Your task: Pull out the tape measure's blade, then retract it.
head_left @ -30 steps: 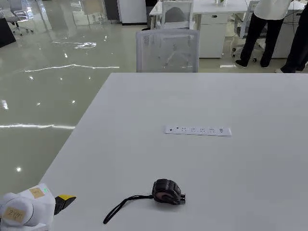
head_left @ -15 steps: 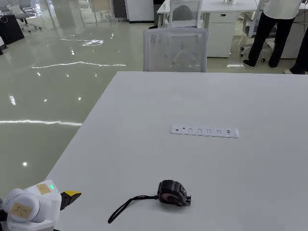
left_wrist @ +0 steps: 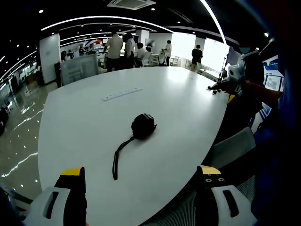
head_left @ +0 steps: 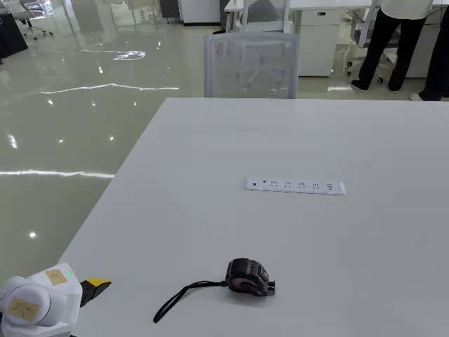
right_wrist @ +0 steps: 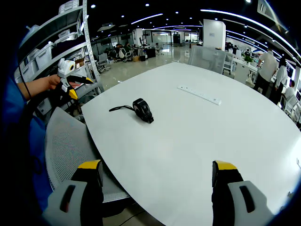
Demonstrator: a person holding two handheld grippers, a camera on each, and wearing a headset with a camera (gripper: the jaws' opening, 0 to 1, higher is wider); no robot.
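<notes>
A black tape measure (head_left: 248, 276) lies on the white table (head_left: 210, 175) near its front edge, blade in, with its black wrist strap (head_left: 175, 300) trailing to the left. My left gripper (head_left: 91, 289) sits off the table's left corner, well apart from the tape measure. In the left gripper view the tape measure (left_wrist: 143, 125) lies ahead of the open left gripper (left_wrist: 140, 172), whose jaws hold nothing. In the right gripper view the tape measure (right_wrist: 142, 109) lies far ahead of the open, empty right gripper (right_wrist: 157, 165).
A white power strip (head_left: 295, 185) lies flat on the table beyond the tape measure. A mesh office chair (head_left: 251, 64) stands at the far edge. People stand near desks at the back right (head_left: 393, 35). A grey chair back (right_wrist: 66, 150) is close under the right gripper.
The head camera has shifted a little. The tape measure lies where it was, and the left gripper stays at the lower left corner.
</notes>
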